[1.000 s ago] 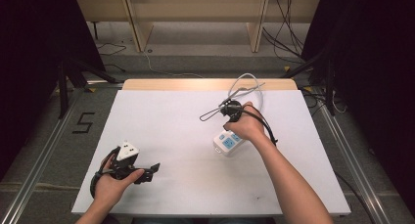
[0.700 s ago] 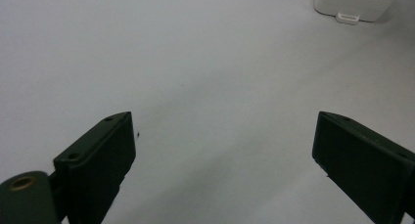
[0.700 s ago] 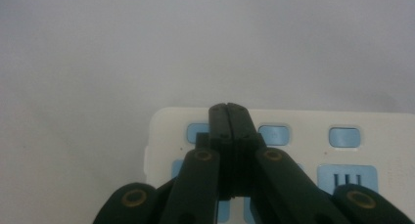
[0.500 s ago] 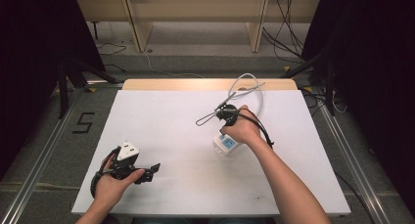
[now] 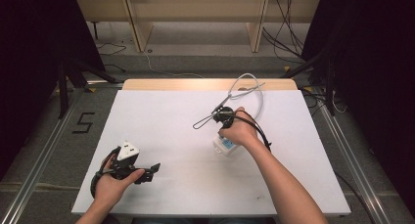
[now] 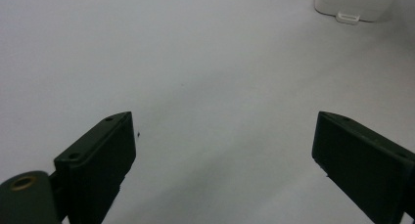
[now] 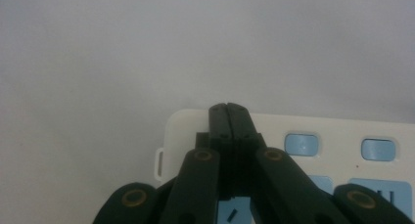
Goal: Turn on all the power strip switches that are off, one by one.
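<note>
The right tool (image 7: 229,109) has its two jaws pressed fully together, with nothing held between them, and its closed tip stands over the white device (image 7: 313,136), near the corner of its face. This device has light blue buttons (image 7: 301,144) and lies on the white surface (image 5: 171,121), a little right of the middle, under the right hand (image 5: 241,130). I judge that the step in hand is to press one of the buttons with the closed tip.

To do this well, the jaws should remain shut, so that the tip works like one stiff finger. The tip is now beside the buttons and not on one, so it must first come exactly over the chosen button. The push should go straight down and be short, because a slanted push could make the light device slide on the smooth surface.

The left tool (image 6: 222,150) is wide open and holds nothing; it rests low near the front left of the surface, well apart from the device. A white cable (image 5: 254,87) loops behind the right hand and should stay out of the way
</note>
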A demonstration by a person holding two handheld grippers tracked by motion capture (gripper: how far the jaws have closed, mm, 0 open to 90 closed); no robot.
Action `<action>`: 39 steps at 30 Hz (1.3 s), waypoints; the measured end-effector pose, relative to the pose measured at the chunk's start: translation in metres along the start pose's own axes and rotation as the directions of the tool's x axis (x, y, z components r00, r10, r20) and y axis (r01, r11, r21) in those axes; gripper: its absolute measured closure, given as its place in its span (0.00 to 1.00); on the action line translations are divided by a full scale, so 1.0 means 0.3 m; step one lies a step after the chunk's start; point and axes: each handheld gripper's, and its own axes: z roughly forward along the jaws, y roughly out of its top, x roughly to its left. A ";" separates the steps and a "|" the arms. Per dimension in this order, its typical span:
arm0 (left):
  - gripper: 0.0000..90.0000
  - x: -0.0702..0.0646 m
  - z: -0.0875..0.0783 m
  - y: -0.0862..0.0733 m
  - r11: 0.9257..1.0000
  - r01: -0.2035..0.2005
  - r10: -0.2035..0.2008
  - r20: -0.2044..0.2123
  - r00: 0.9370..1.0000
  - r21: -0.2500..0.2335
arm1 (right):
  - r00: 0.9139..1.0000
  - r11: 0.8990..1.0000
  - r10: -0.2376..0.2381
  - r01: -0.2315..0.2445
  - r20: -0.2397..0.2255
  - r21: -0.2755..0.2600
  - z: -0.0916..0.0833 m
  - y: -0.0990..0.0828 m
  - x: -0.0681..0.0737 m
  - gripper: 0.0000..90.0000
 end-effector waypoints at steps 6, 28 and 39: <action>0.10 -0.001 0.000 0.000 1.000 0.003 -0.003 -0.001 1.000 -0.004 | 1.000 1.000 -0.012 0.012 0.015 0.004 0.002 0.006 0.009 1.00; 0.10 -0.003 0.000 0.000 1.000 -0.003 0.003 -0.002 1.000 -0.003 | 1.000 1.000 -0.021 0.020 0.015 0.017 0.011 0.008 0.010 1.00; 0.10 -0.006 -0.001 0.001 1.000 -0.006 0.006 -0.001 1.000 -0.005 | 1.000 1.000 0.001 -0.001 0.004 0.017 0.012 0.005 0.004 1.00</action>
